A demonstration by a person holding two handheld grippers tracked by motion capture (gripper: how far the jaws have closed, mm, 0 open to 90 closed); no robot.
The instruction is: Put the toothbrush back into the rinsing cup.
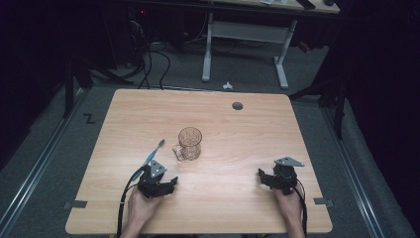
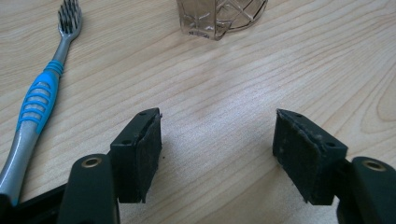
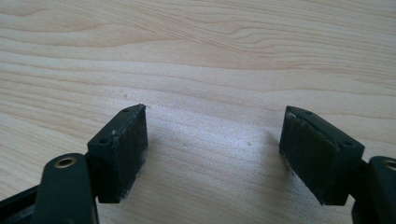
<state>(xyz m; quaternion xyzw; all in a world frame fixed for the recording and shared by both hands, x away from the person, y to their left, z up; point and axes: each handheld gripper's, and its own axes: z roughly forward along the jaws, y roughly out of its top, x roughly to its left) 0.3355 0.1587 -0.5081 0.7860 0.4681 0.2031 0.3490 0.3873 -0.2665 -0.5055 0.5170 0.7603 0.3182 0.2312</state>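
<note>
A clear glass mug [image 1: 189, 144] stands upright near the middle of the wooden table [image 1: 237, 134], its base showing as the glass mug [image 2: 219, 18] in the left gripper view. A blue and grey toothbrush [image 1: 154, 151] lies flat to the mug's left, bristles pointing away; the same toothbrush [image 2: 39, 100] lies left of the left jaws. My left gripper [image 1: 167, 184] rests low near the front left, open, nothing between its jaws, also seen as the left gripper [image 2: 217, 149]. My right gripper [image 1: 263, 176] sits at the front right, open over bare wood, seen close as the right gripper [image 3: 215, 151].
A round cable hole [image 1: 237, 105] is in the table's far right part. Beyond the table are a white desk frame [image 1: 245, 44], cables on the floor [image 1: 148, 64] and dark surroundings. Bare wood lies between the two grippers.
</note>
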